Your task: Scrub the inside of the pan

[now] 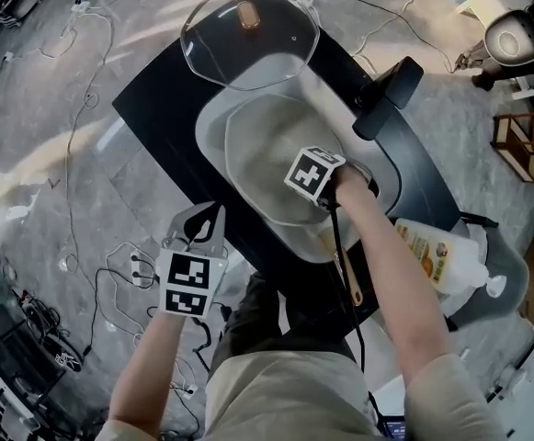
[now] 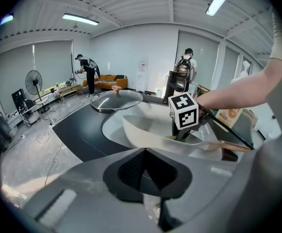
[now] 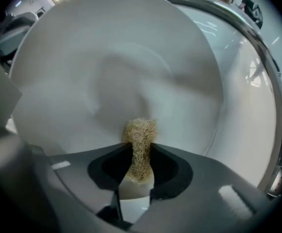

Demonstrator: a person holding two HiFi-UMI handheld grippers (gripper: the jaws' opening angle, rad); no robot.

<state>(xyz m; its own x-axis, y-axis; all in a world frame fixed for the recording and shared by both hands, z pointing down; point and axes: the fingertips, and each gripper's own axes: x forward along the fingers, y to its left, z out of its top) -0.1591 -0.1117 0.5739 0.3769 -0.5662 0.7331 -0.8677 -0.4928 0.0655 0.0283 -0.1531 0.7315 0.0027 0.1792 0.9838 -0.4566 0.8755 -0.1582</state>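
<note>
A white pan (image 1: 267,150) lies tilted in a pale sink basin (image 1: 213,118), its wooden handle (image 1: 352,281) pointing toward me. My right gripper (image 1: 301,187) reaches down into the pan and is shut on a tan fibrous scrub pad (image 3: 140,134). In the right gripper view the right gripper (image 3: 138,152) presses the pad's tip against the pan's white inside (image 3: 116,67). My left gripper (image 1: 202,224) hangs off the table's near-left edge, away from the pan, shut on nothing. From the left gripper (image 2: 148,166) I see the pan (image 2: 150,132) and the right gripper's marker cube (image 2: 184,111).
A glass lid (image 1: 248,33) with a brown knob lies on the black table (image 1: 156,99) behind the sink. A black faucet (image 1: 388,95) stands at the right, and a soap bottle (image 1: 437,255) lies at the near right. Cables cross the floor. Two people stand far off.
</note>
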